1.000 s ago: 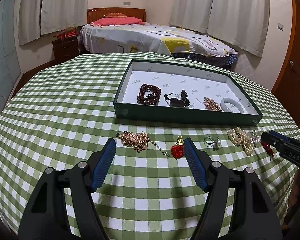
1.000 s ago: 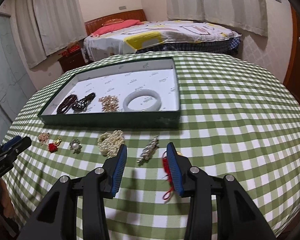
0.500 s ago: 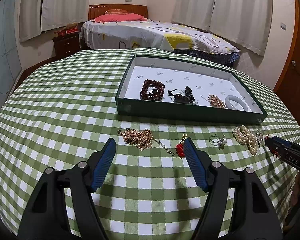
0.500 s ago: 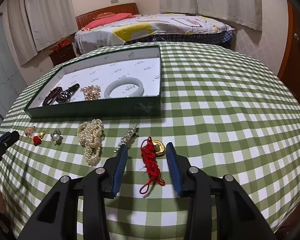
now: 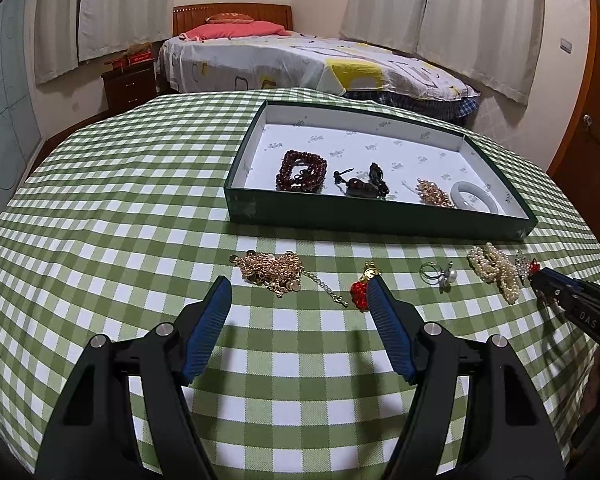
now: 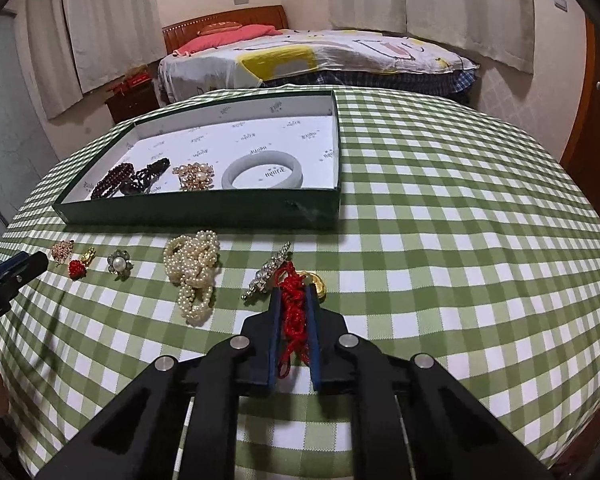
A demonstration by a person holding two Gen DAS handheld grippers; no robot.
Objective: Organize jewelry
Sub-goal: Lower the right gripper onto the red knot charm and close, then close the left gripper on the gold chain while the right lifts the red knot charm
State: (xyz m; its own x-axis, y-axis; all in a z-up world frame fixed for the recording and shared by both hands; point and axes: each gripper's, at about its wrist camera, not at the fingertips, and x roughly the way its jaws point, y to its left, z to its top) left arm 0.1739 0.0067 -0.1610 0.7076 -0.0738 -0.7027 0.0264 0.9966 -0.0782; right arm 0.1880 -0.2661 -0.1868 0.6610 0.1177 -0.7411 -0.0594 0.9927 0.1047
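My right gripper is shut on a red cord bracelet with a gold charm, still low over the checked cloth. A rhinestone brooch lies just left of it, then a pearl necklace and a pearl ring. My left gripper hovers open above the cloth with nothing between its fingers. A gold chain lies just beyond it and a red charm sits by its right finger. The green tray behind holds a dark bead bracelet and a white bangle.
The round table's cloth drops away at the right and near edges. The tray also holds a dark pendant and a gold cluster. A bed and a nightstand stand beyond the table.
The right gripper's jaws have come together on the red cord bracelet, which lay loose between them half a second ago. The left gripper has stayed open in the same place.
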